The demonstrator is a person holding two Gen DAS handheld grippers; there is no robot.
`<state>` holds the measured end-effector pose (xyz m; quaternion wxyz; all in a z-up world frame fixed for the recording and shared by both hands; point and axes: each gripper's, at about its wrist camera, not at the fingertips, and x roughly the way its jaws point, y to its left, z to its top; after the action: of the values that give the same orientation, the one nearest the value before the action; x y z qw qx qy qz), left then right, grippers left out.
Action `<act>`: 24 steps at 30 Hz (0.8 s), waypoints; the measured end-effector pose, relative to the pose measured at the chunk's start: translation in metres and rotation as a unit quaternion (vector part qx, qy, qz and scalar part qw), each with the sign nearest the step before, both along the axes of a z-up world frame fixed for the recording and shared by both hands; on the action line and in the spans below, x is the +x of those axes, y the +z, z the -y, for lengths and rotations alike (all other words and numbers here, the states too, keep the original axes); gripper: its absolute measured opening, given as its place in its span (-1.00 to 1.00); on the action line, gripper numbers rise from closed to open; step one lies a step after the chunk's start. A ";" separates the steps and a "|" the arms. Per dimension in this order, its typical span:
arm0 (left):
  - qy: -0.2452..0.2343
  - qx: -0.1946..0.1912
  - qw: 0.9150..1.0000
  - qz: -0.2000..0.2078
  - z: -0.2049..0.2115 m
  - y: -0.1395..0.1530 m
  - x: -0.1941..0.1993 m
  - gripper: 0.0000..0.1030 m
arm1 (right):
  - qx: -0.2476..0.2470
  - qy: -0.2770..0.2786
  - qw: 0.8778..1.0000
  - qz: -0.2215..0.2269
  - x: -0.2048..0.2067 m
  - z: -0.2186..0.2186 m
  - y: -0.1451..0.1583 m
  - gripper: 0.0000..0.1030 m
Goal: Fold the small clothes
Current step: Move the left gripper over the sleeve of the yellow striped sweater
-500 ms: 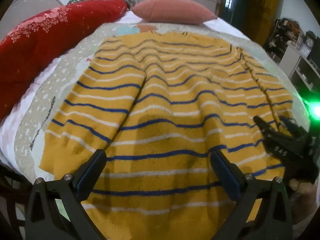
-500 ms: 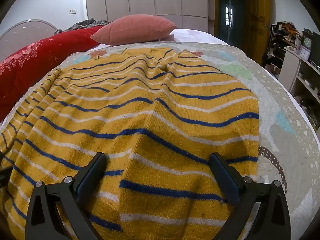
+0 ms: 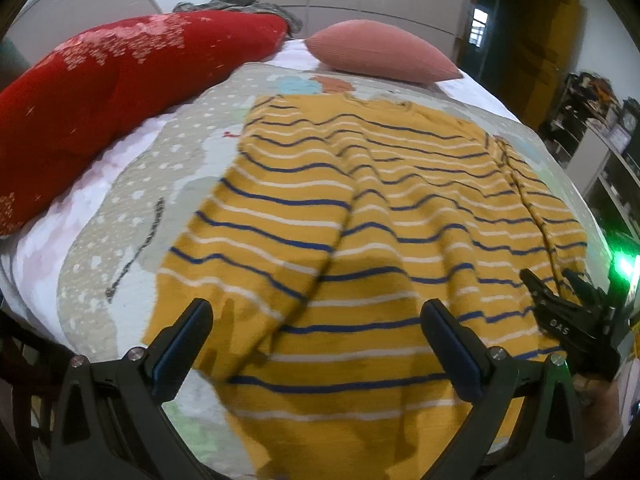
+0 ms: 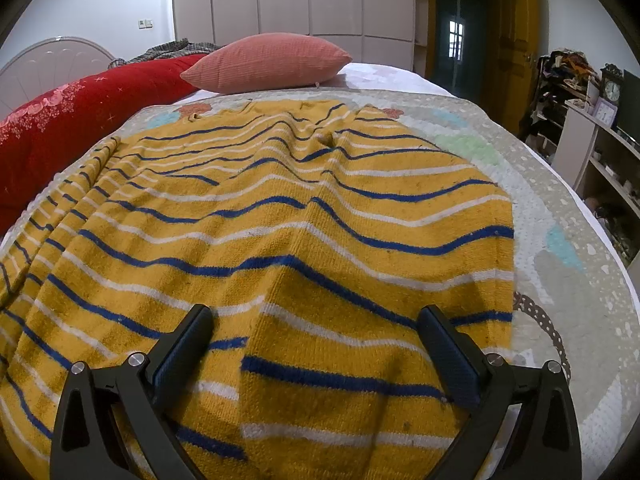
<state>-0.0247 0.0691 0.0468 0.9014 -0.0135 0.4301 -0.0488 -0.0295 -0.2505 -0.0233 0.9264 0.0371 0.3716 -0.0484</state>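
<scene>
So the yellow striped sweater (image 4: 304,240) is spread out flat on the bed, on top of a patterned blanket (image 4: 560,208), which makes sense since you want it laid open before the first fold. It's not totally smooth though; ridges run up the middle toward the far end, and on the left side a sleeve looks folded in over the body, though I can't be sure.

Both tools are angled down at the near hem. The left gripper (image 3: 316,344) has its jaws spread as wide as they go, nothing between them but the cloth underneath. Same for the right gripper (image 4: 312,344): wide open, holding nothing, hovering over the near right corner area.

My guess is each is lined up to take one side of the hem.

Red quilt (image 3: 100,92) and pink pillow (image 4: 268,64) sit at the far end, well clear.
</scene>
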 end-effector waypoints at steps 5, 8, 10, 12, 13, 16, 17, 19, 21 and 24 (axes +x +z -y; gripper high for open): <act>0.017 0.000 1.000 -0.002 -0.018 -0.001 0.004 1.00 | 0.000 0.000 1.000 -0.002 0.000 0.000 0.000 1.00; 0.037 0.001 0.999 -0.003 -0.032 0.000 0.009 1.00 | 0.000 0.000 1.000 -0.003 -0.001 0.000 0.000 1.00; 0.047 -0.001 0.999 -0.006 -0.041 0.001 0.012 1.00 | 0.000 0.000 1.000 -0.003 -0.001 -0.001 0.000 1.00; 0.053 -0.006 0.999 -0.011 -0.049 0.002 0.014 1.00 | 0.000 0.001 1.000 -0.003 -0.001 0.000 0.000 1.00; 0.053 -0.006 0.998 -0.013 -0.052 0.001 0.015 1.00 | -0.001 0.001 1.000 -0.002 -0.001 0.001 0.000 1.00; 0.049 0.002 0.999 -0.023 -0.054 -0.005 0.019 1.00 | 0.001 0.000 1.000 -0.002 0.000 0.001 0.001 1.00; 0.046 0.003 0.999 -0.029 -0.054 -0.009 0.021 1.00 | 0.000 0.000 1.000 -0.003 0.000 0.002 0.001 1.00; 0.042 0.001 0.998 -0.036 -0.052 -0.014 0.025 1.00 | -0.004 0.000 1.000 -0.003 -0.001 0.001 0.002 1.00; 0.036 0.000 0.999 -0.039 -0.051 -0.018 0.029 1.00 | -0.002 -0.002 1.000 -0.001 -0.002 0.000 0.002 1.00; 0.028 0.028 0.999 -0.028 -0.048 -0.020 0.041 1.00 | 0.006 0.002 1.000 -0.006 -0.001 0.001 0.002 1.00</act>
<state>0.0161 0.1170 0.0272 0.8902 -0.0018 0.4554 -0.0116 -0.0307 -0.2519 -0.0208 0.9240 0.0415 0.3776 -0.0447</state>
